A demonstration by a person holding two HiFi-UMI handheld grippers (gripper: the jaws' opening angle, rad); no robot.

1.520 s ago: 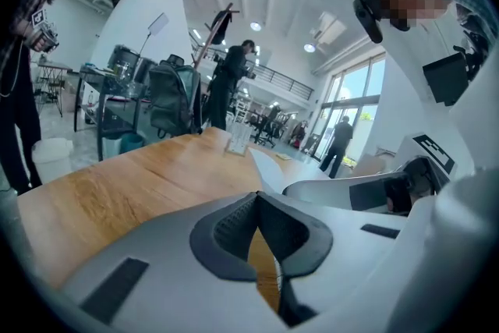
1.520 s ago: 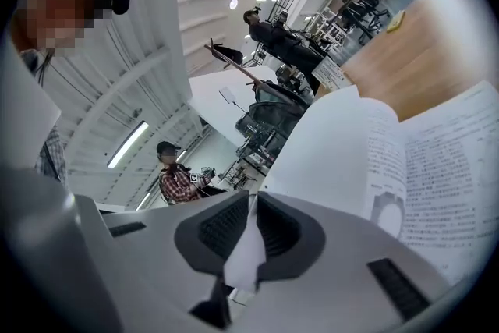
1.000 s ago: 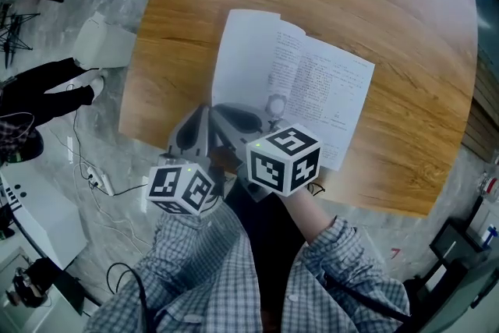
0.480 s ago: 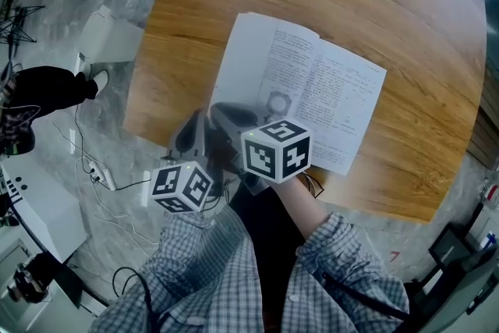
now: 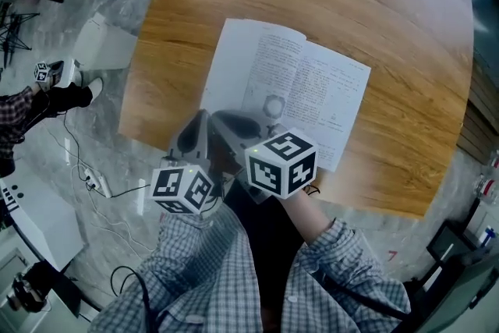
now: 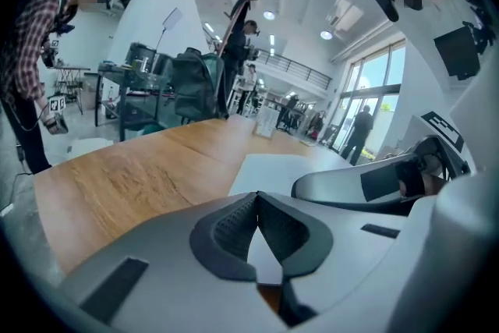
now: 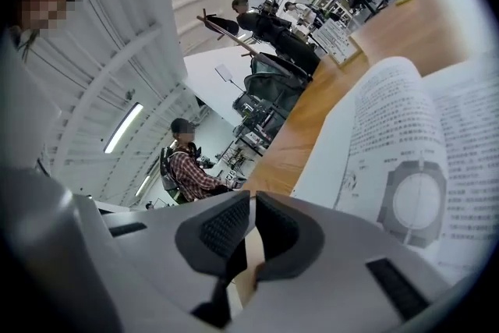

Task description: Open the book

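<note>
Since the book (image 5: 284, 93) already lies spread open on the wooden table (image 5: 390, 19), the task looks all but done, and what is left is probably only to leave it that way. It sits toward the person's edge of the tabletop, turned at a slant. A blank sheet is on the left, and printed pages with a round diagram (image 5: 273, 104) are on the right.

The left gripper (image 6: 256, 200) hangs just short of the book's near edge. Its pads are pressed together at the tips, with nothing between them. The right gripper (image 7: 253, 200) is over the book's near edge, close beside the diagram. Its jaws are drawn in to a thin slit and also hold nothing.

To finish well, I would draw both tongs back low and straight, so that no pad catches a page corner and flips it. If the pages looked likely to spring shut, a light press beside the spine would settle them.

No container shows in any view.
</note>
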